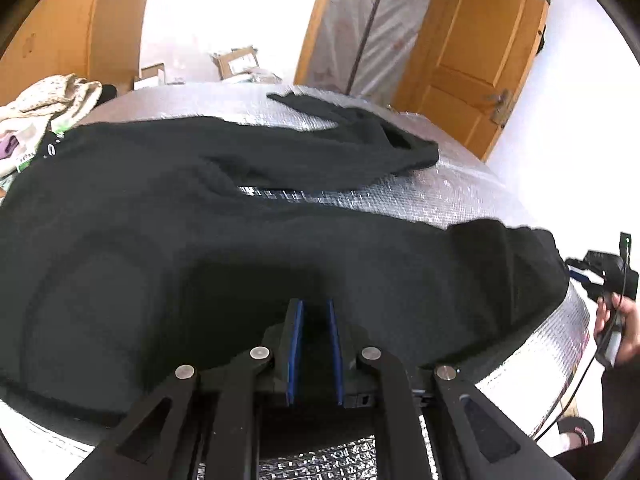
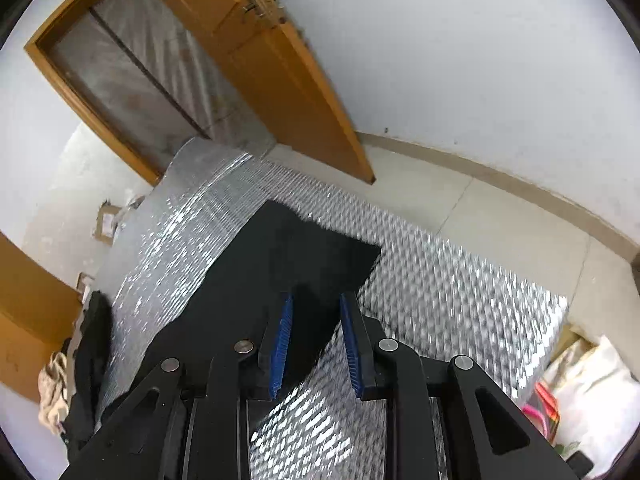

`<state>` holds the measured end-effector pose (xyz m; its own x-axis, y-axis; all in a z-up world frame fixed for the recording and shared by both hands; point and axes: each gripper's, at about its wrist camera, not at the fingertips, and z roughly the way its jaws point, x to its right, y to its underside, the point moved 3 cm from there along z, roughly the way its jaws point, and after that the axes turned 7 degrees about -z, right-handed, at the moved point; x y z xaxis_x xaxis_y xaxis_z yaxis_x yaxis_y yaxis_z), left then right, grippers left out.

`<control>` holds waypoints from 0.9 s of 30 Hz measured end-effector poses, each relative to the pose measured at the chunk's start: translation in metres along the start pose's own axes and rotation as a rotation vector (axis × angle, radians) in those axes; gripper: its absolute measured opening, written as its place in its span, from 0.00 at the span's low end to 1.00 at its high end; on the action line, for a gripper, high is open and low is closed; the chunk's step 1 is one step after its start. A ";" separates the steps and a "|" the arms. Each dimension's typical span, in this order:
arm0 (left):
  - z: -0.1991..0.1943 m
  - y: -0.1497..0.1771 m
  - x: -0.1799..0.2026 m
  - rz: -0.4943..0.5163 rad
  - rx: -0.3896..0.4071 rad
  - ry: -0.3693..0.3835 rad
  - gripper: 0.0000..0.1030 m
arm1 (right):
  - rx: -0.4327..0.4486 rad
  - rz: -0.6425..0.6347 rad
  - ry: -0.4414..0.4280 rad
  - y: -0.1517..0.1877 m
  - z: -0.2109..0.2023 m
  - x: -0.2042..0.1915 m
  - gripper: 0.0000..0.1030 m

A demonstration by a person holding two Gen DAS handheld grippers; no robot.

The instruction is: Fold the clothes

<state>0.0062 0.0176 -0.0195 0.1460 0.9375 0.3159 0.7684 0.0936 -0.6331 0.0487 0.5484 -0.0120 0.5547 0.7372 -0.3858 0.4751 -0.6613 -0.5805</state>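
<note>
Two grippers, one black garment (image 1: 160, 220), spread over a silver quilted foil surface (image 1: 460, 196).

Left wrist view, left to right:
- At 9 to 10 o'clock, a pile of pale clothes (image 1: 48, 96) sits on the far left edge of the surface, touching the garment's edge.
- The garment fills the centre and runs nearly edge to edge. A loose flap or sleeve is thrown toward 1 o'clock.
- At 6 o'clock is the left gripper (image 1: 314, 304). Its blue pads stand close together with dark cloth bunched between them, so it reads as pinched on the garment's near edge.
- At 12 o'clock, cardboard boxes (image 1: 236, 60) sit on the floor beyond the surface.
- At 1 o'clock is a wooden door (image 1: 472, 60).
- At 3 to 4 o'clock, a hand (image 1: 624, 328) grips a black handle off the right edge of the surface. Too blurred for more.

Right wrist view, left to right:
- At 8 o'clock is the same clothes pile (image 2: 56, 384).
- At the centre, a squared corner of the black garment (image 2: 304, 248) lies flat on the foil (image 2: 440, 288).
- At 6 o'clock is the right gripper (image 2: 316, 296). Its pads are clearly apart and press on nothing, and the garment's edge lies under the gap.
- At 11 o'clock is the door (image 2: 288, 80).
- At 4 o'clock, a white bag (image 2: 596, 384) sits on the floor.
</note>
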 end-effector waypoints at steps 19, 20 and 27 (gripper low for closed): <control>-0.001 0.003 0.003 0.030 -0.011 0.032 0.12 | 0.053 0.029 0.074 0.021 -0.042 0.044 0.03; -0.001 0.003 0.003 0.031 -0.012 0.034 0.12 | 0.052 0.036 0.081 0.023 -0.044 0.046 0.03; -0.006 0.012 0.003 0.030 -0.027 0.054 0.12 | 0.171 -0.022 0.123 0.021 -0.074 0.035 0.06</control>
<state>0.0199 0.0194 -0.0217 0.2020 0.9202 0.3352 0.7795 0.0561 -0.6238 0.1287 0.5496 0.0154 0.6296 0.7217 -0.2877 0.3710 -0.6046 -0.7049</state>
